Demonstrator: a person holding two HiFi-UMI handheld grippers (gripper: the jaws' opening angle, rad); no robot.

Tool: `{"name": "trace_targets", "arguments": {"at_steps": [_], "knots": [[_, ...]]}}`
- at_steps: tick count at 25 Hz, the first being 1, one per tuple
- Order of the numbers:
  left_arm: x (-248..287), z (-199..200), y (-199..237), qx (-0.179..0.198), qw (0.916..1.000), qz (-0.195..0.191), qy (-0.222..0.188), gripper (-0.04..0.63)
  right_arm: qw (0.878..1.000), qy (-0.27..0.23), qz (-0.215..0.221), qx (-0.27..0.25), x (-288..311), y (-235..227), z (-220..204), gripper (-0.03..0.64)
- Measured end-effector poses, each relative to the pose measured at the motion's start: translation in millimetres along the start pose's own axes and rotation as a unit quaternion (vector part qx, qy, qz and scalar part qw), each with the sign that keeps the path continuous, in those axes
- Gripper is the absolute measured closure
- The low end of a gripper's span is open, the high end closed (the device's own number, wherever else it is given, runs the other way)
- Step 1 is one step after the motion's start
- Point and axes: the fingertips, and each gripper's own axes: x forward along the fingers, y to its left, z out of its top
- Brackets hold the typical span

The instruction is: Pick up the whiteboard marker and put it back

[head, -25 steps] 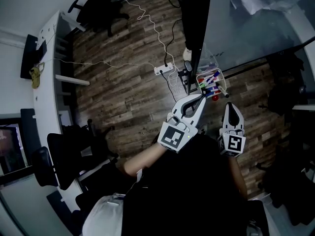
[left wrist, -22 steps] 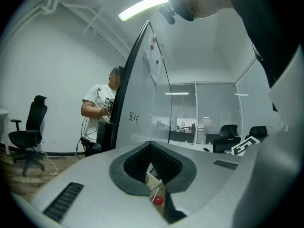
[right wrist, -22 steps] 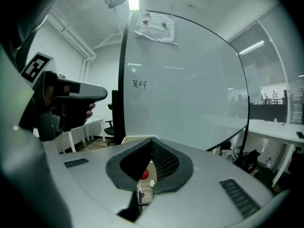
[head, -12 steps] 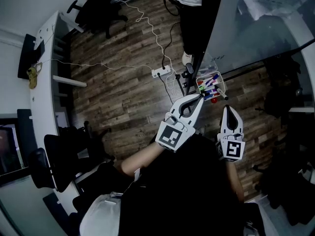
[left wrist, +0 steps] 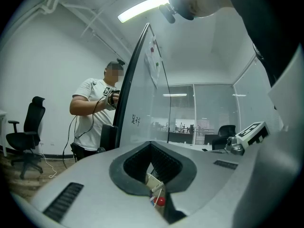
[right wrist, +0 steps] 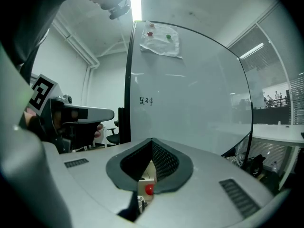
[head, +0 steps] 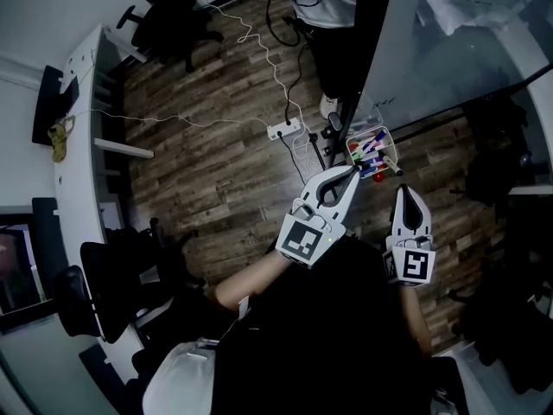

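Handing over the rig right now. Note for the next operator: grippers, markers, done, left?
Left gripper: jaws shut, nothing between them, tips at the marker tray.
Right gripper: jaws shut, empty, just short of the tray.
Markers: lying in the tray at the foot of the whiteboard.
Done: unclear; no marker is held now.
Left: probably open one gripper, lift a marker from the tray, set it back.

Grey left gripper (head: 354, 171), right gripper (head: 403, 190), seemingly black top (head: 341, 318)
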Motion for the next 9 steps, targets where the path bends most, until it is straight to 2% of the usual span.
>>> {"name": "trace_targets", "arguments": {"at_steps": [9], "knots": [[0,-1,0,0.001,1.0,0.001,0.0,0.595,1.0,-0.01,-0.003,0.002,-1,0,12,0.603]]}}
